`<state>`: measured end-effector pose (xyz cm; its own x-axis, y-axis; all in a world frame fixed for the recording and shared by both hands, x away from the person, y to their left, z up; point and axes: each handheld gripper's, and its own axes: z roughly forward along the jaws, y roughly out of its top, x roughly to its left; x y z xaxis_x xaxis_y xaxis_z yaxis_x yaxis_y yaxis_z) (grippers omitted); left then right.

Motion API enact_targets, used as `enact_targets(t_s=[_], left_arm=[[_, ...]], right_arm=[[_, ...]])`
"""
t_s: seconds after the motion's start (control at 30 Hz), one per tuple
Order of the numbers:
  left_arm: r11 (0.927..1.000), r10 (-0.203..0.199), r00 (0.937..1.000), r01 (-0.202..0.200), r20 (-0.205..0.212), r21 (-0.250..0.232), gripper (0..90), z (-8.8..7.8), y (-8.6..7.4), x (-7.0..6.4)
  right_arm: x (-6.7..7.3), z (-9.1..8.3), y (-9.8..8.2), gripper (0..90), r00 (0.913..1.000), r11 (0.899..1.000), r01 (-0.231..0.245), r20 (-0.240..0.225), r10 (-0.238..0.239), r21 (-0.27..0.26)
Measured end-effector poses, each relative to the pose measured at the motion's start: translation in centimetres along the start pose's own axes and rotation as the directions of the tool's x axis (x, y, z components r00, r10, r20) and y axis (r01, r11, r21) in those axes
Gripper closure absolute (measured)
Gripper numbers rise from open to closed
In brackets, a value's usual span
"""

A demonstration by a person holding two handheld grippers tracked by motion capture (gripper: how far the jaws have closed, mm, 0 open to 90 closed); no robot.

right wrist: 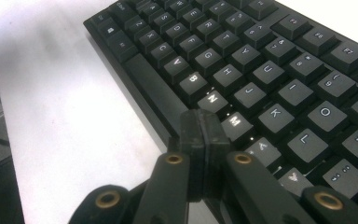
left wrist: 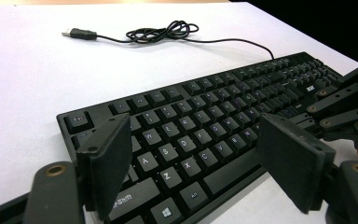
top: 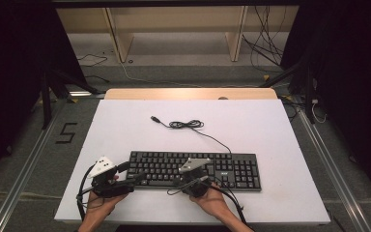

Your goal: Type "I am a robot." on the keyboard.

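A white table top (top: 125, 130) stands on grey floor between dark frames; the left gripper (top: 125, 176) hangs with jaws spread, grasping nothing, at the black keyboard (top: 232, 166)'s left end; the right gripper (top: 200, 180) is clenched on nothing above its front edge, its own view placing the pads by the M key (right wrist: 235, 121); the cable (top: 186, 124) coils behind.

Left tool (top: 125, 172) held low in left hand (top: 98, 199), jaws spread wide. Right tool (right wrist: 204, 122) in right hand (top: 211, 199), jaws pressed together, empty.
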<state>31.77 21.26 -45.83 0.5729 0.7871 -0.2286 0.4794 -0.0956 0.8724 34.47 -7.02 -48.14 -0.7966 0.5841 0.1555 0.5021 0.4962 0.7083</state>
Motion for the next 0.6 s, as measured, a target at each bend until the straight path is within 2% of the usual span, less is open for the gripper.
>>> enact_targets(t_s=[0.23,0.33,0.4,0.5,0.6], left_arm=[[1.0,0.001,1.0,-0.001,-0.003,0.003,26.4,0.1,0.0,0.1],[1.0,-0.001,1.0,0.001,-0.005,0.005,26.4,0.2,0.0,0.1],[1.0,0.0,1.0,0.0,-0.006,0.006,26.7,0.2,-0.1,0.2],[0.9998,-0.008,0.9998,0.008,-0.017,0.02,27.2,0.7,-0.2,0.6],[0.9995,-0.012,0.9997,0.013,-0.023,0.029,29.5,0.9,-0.2,0.6]], right_arm=[[-0.1,0.0,0.0,90.0,1.0,1.0,-0.001,-0.002,0.001,0.001],[-0.1,-0.1,0.1,89.2,0.9998,1.0,-0.017,-0.006,0.017,-0.001],[-0.3,-0.3,0.1,81.5,0.9992,0.999,-0.038,-0.015,0.038,-0.009],[-0.7,-0.8,0.3,77.6,0.9978,0.997,-0.064,-0.023,0.063,-0.04],[-0.9,-1.3,0.4,69.8,0.9968,0.995,-0.074,-0.035,0.072,-0.067]])
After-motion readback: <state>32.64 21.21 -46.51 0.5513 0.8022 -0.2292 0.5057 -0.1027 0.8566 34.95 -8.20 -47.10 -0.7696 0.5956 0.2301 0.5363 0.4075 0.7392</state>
